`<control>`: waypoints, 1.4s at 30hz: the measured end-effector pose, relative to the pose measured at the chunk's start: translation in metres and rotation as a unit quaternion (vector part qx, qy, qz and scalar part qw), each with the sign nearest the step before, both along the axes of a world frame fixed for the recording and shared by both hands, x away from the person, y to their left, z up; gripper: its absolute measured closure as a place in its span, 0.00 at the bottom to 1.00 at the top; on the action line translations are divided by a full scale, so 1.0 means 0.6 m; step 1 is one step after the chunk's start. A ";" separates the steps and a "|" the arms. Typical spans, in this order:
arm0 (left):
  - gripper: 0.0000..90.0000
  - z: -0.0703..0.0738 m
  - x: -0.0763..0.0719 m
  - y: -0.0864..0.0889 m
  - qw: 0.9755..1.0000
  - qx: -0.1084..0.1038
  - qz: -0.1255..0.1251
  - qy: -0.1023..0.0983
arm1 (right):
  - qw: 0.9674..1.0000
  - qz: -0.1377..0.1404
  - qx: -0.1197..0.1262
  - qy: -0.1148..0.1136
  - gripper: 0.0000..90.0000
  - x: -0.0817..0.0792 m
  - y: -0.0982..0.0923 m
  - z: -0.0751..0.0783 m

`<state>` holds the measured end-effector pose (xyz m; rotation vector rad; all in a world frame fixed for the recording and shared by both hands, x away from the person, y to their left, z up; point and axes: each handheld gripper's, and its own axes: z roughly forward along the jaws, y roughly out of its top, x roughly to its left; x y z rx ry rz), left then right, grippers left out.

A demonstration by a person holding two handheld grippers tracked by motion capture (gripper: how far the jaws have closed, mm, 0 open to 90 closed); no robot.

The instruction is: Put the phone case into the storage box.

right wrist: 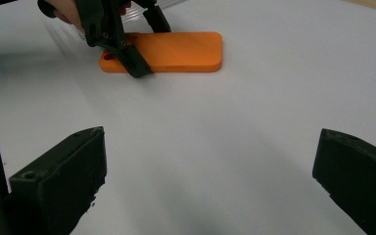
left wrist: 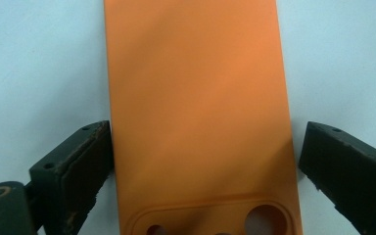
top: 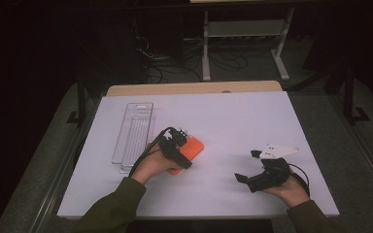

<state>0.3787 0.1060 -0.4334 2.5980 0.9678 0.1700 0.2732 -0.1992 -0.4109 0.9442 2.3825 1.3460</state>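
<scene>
A clear plastic tray (top: 134, 136), long and narrow, lies on the white desk (top: 243, 121) near its left edge, its ribbed floor showing. A strip of bare wood (top: 194, 88) runs along the far edge. Beyond, a white metal frame (top: 245, 36) stands on the grey floor (top: 315, 104) among loose black cables (top: 175, 65).

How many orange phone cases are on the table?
1. The orange phone case lies flat on the white table, between the jaws of the left gripper, right of the clear plastic tray. Nothing seems to hide another.
</scene>
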 end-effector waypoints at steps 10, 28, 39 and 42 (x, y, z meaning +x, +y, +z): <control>0.15 0.004 0.001 0.004 1.000 -0.002 0.003 -0.003 | 1.000 0.000 0.000 0.001 0.00 0.000 0.000 0.000; 0.17 0.006 0.002 0.000 1.000 0.004 0.010 0.001 | 1.000 0.000 0.000 0.000 0.00 0.000 0.000 0.000; 0.17 0.024 0.001 0.006 1.000 -0.015 -0.007 -0.002 | 1.000 -0.001 0.001 0.002 0.00 0.000 0.000 0.000; 0.17 0.030 0.000 0.007 1.000 -0.016 -0.015 -0.002 | 1.000 -0.001 0.001 0.003 0.00 0.000 0.000 0.000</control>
